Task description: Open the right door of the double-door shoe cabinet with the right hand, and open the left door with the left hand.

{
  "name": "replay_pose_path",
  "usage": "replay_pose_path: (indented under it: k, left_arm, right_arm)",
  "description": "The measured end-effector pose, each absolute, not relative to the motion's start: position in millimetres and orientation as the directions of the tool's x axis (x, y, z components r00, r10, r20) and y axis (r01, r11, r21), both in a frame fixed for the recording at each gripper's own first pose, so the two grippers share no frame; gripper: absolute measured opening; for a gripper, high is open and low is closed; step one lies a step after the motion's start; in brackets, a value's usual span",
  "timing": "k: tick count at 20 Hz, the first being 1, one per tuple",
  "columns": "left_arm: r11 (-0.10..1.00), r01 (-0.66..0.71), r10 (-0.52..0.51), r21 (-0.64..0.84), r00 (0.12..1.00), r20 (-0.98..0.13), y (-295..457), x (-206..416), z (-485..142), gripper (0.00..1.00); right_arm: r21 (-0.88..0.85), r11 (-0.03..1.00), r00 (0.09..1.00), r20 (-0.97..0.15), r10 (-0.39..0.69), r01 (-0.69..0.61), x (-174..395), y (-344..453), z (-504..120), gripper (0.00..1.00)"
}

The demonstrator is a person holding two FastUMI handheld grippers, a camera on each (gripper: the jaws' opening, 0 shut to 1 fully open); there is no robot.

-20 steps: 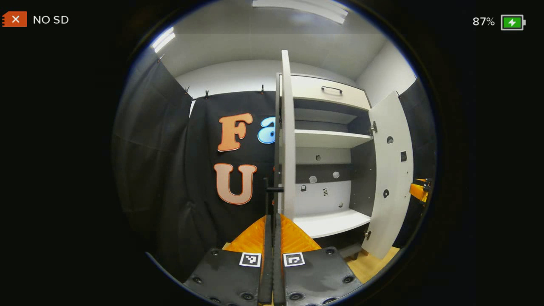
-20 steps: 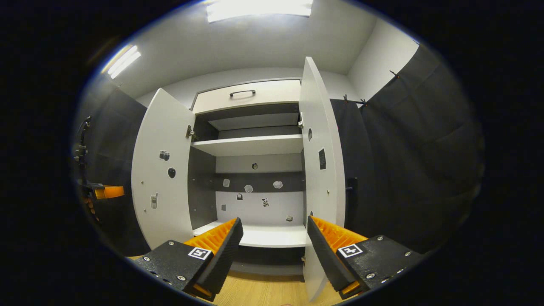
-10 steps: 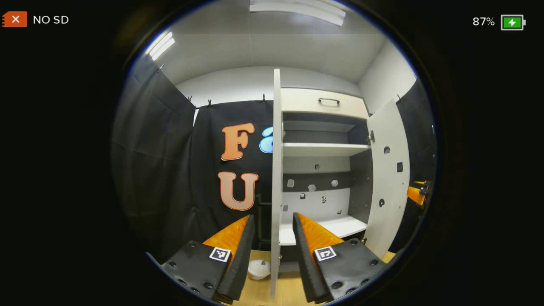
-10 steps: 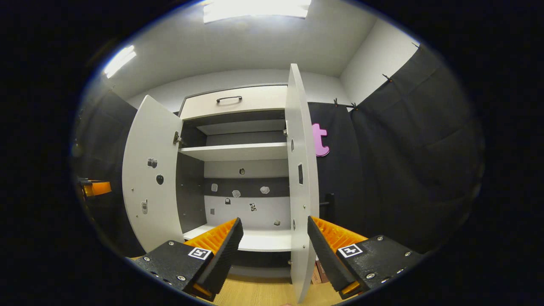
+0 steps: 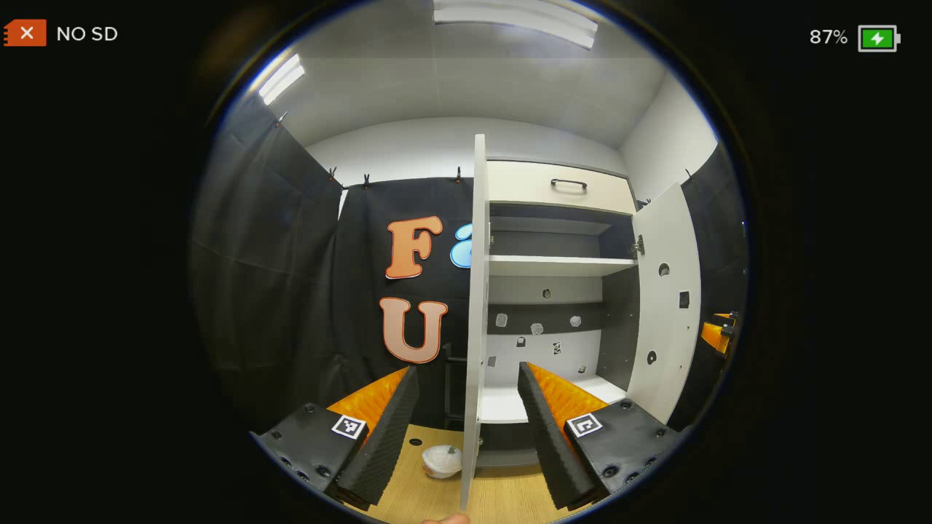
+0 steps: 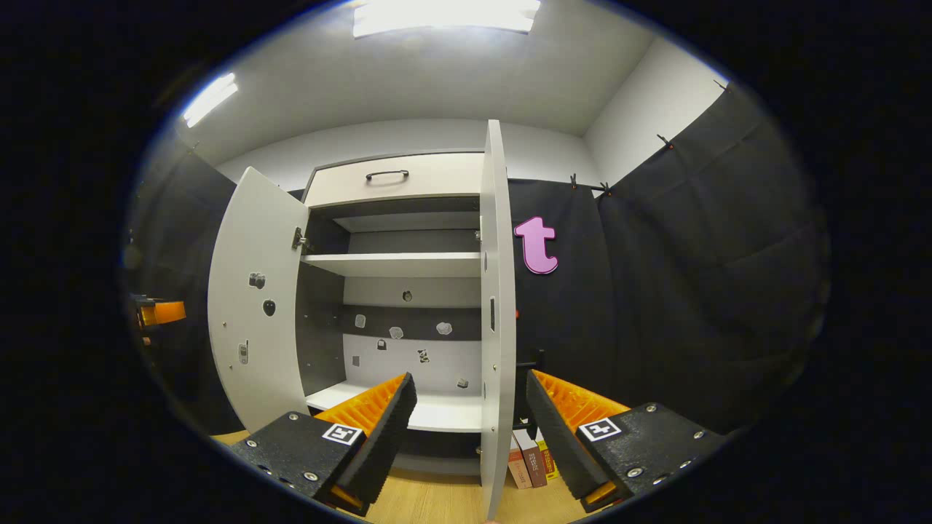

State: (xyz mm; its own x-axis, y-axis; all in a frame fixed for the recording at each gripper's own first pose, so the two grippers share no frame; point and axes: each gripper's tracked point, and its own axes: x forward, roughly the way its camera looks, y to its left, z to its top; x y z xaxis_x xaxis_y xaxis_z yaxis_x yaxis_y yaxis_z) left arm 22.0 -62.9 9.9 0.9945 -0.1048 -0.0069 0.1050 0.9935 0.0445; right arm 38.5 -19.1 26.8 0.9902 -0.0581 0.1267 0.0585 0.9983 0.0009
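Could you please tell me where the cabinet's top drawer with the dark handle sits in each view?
Left gripper view: top drawer, upper right of centre, above the open shelves.
Right gripper view: top drawer, upper centre-left, between both open doors.
Shared landmark: upper shelf directly below it.

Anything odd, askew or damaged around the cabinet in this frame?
Nothing looks damaged. Both doors, the left door and the right door, hang straight and open. A small white round object sits on the floor beside the left door; what it is cannot be told.
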Motion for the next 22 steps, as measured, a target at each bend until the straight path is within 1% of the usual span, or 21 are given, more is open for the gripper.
replay_pose_path:
  k: [2, 6, 11, 22]
  left_arm:
    - [0.994, 0.102, -0.102, 0.04, 0.995, -0.014, -66, 26, 7, 0.82]
    - [0.994, 0.1, -0.098, 0.051, 0.994, -0.05, -69, 35, -3, 0.81]
    - [0.996, 0.081, -0.079, 0.042, 0.996, -0.031, -67, 44, -2, 0.81]
    - [0.995, 0.067, -0.064, 0.072, 0.997, -0.041, -76, 55, -8, 0.81]
  right_arm:
    - [0.012, 0.999, 0.991, 0.129, -0.032, 0.031, 39, -19, 27, 0.92]
    - [-0.02, 0.999, 0.993, 0.113, -0.04, 0.042, 42, -34, 21, 0.92]
    - [-0.013, 0.999, 0.991, 0.124, -0.047, 0.049, 39, -45, 23, 0.93]
    - [-0.012, 0.998, 0.991, 0.115, -0.063, 0.065, 43, -59, 17, 0.93]
